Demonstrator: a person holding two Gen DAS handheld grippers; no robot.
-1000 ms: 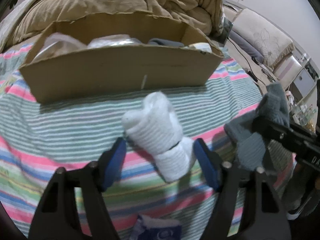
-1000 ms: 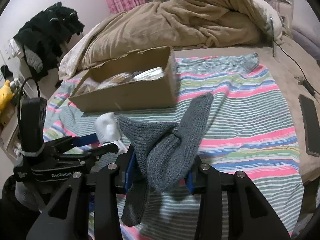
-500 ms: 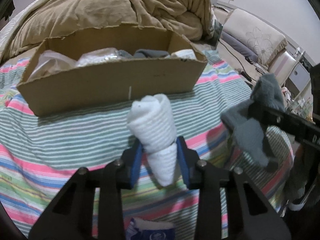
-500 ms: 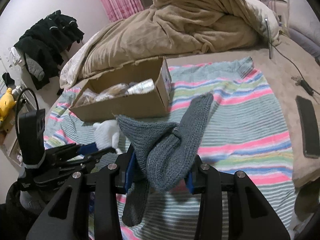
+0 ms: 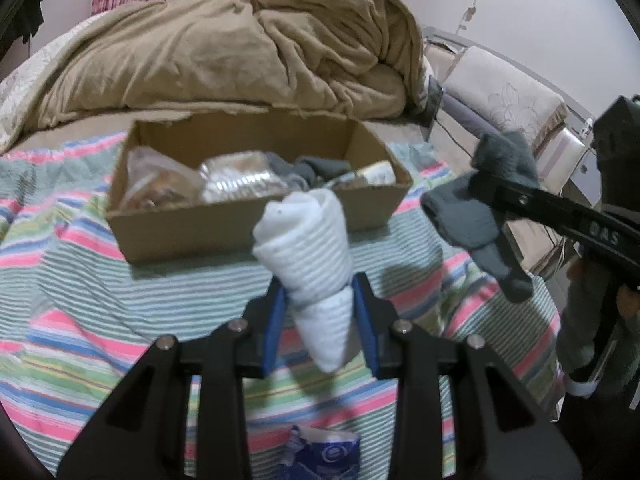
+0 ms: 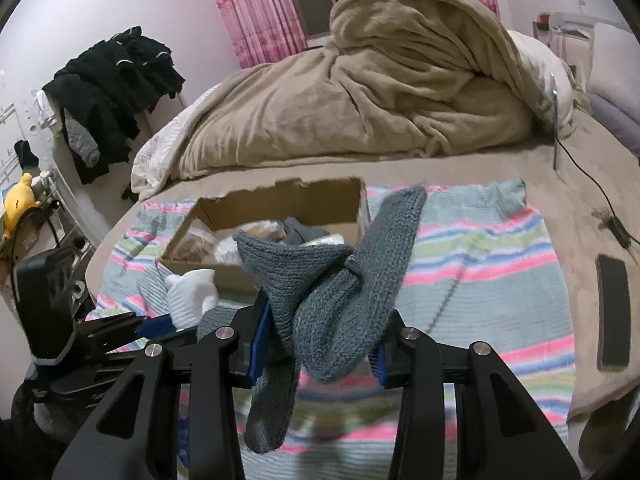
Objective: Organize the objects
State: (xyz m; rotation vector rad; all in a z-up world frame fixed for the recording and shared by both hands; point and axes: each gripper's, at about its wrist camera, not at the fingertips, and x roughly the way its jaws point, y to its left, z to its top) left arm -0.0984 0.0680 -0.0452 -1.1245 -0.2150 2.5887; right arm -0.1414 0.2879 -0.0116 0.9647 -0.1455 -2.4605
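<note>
Both tongs lifted over the striped blanket, each clamped on a sock roll.

The left tongs [image 5: 320,320] pinch a white rolled sock [image 5: 310,256] near the cardboard box [image 5: 248,228]. At right, the right tongs [image 6: 316,344] grip a grey knitted sock bundle [image 6: 332,292] above the striped blanket [image 6: 480,280] on the bed.
</note>
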